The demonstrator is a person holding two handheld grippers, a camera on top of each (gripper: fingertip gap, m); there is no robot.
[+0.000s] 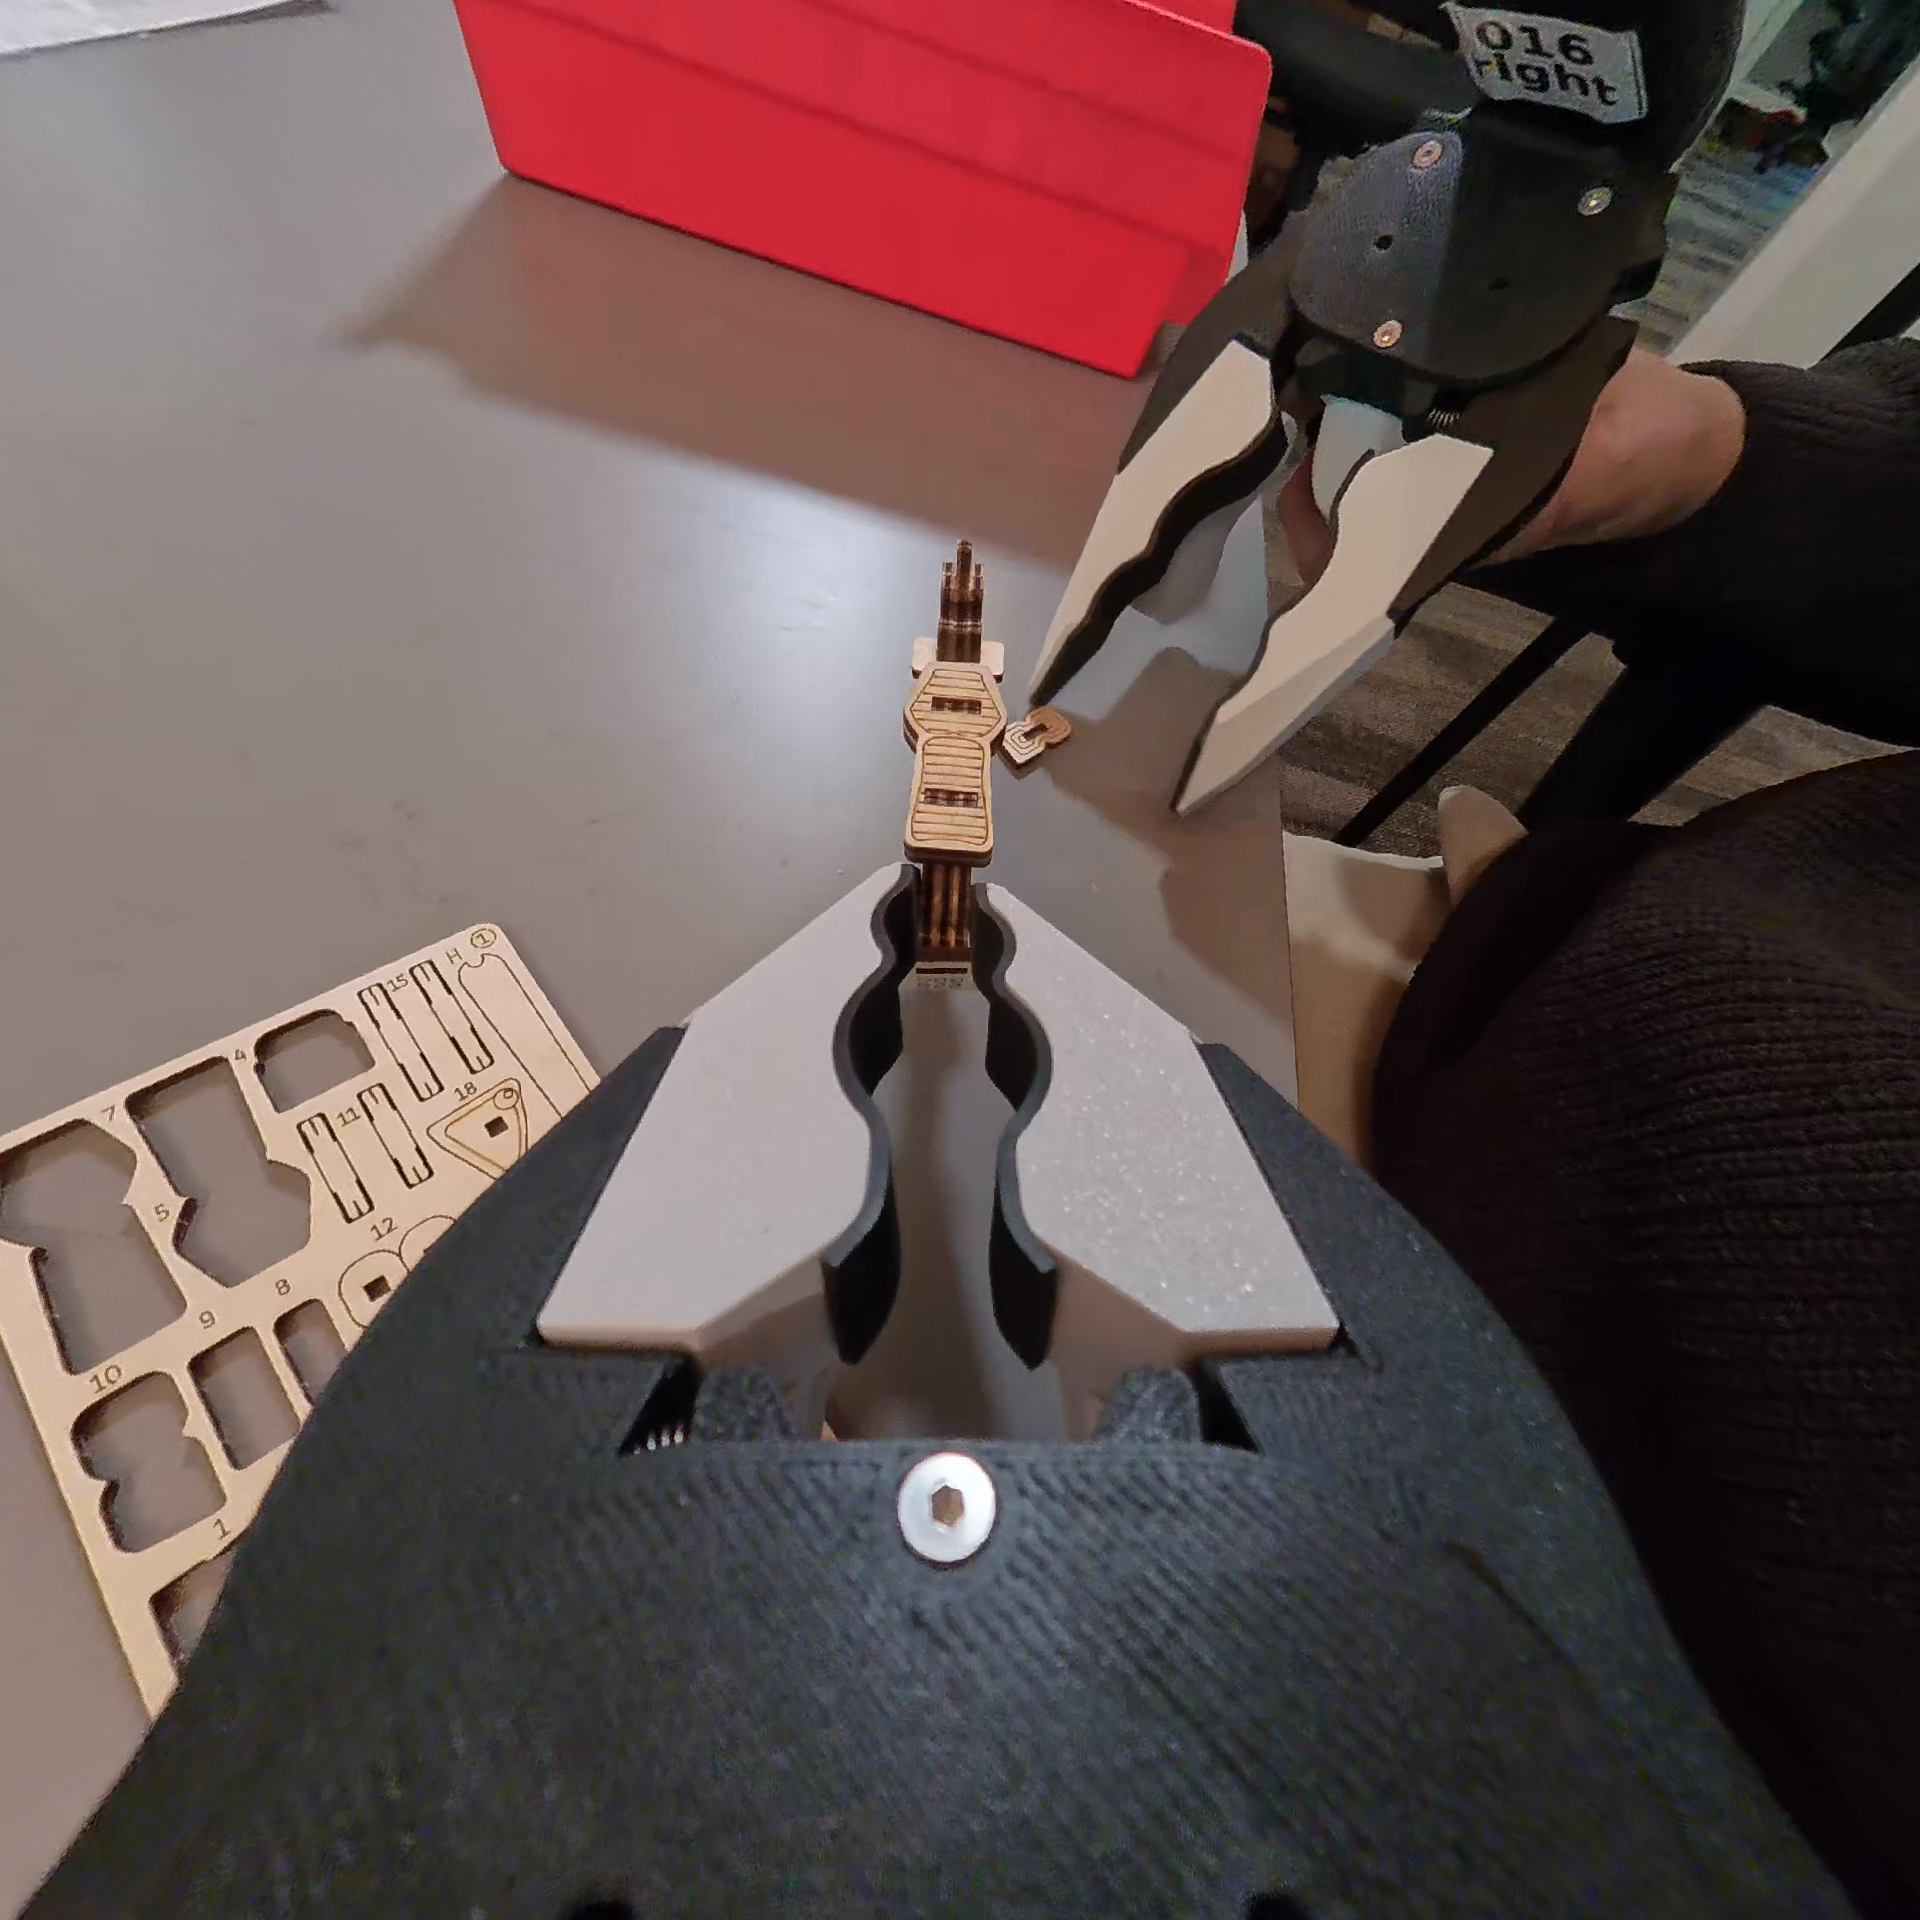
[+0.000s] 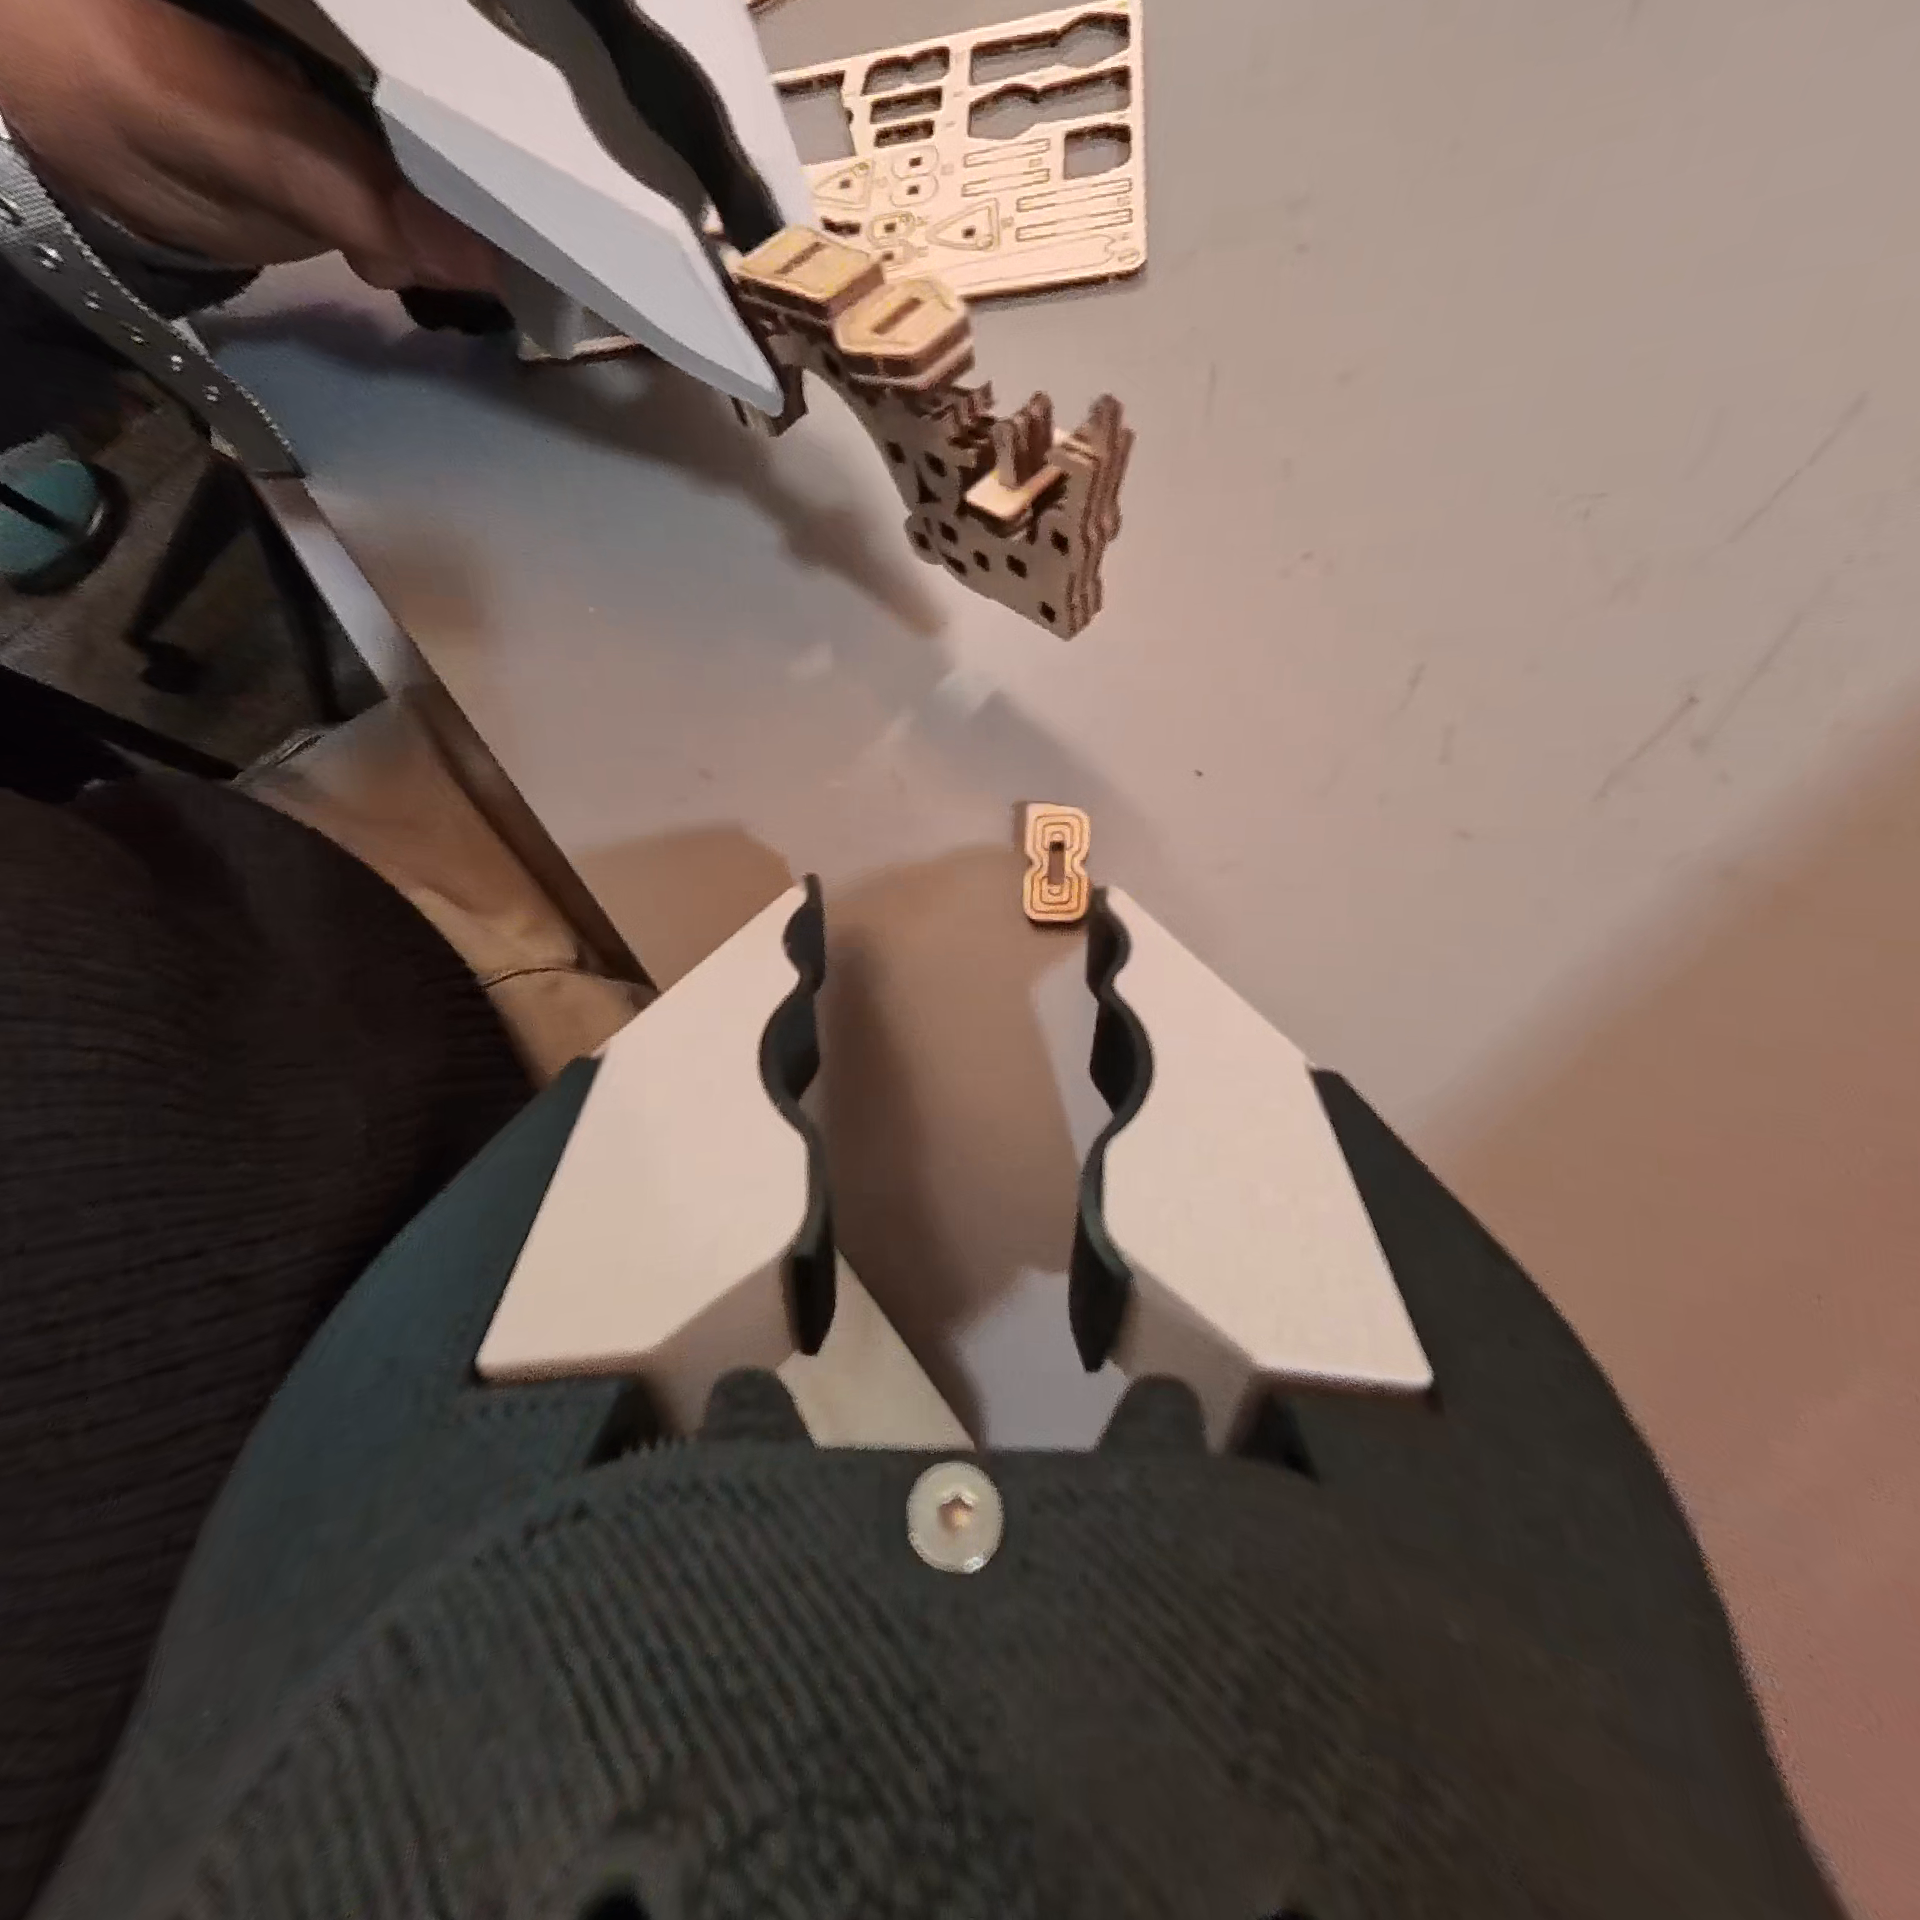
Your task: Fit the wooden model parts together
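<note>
On the left of the left wrist view, a laser-cut wooden parts sheet (image 1: 239,1226) was seen lying flat on the grey table (image 1: 312,623), several of its shapes already punched out. The same sheet (image 2: 997,156) was shown at the top of the right wrist view, beyond the held model.

In the middle, the left gripper (image 1: 943,935) was clenched on one end of the partly built wooden model (image 1: 951,758), which was held clear of the table. From this view the model was seen end-on, as a narrow stack with two slatted plates on top. Only the right wrist view revealed its side (image 2: 966,457): a layered, stepped profile dotted with square holes and carrying a small upright tab. There the left gripper (image 2: 769,343) was seen at upper left, its pale finger covering the model's near end.

A red box (image 1: 831,177) behind the model was visible in the left wrist view alone.

To the right, a small loose wooden piece (image 1: 1032,736) lay flat on the table near its edge. The right gripper (image 1: 1112,748) was held released above it, jaws apart. In its own view, the piece (image 2: 1055,862) was shown just beyond the right fingertip of the right gripper (image 2: 956,904), not between the fingers. A dark knitted sleeve (image 1: 1662,1143) filled the right side.
</note>
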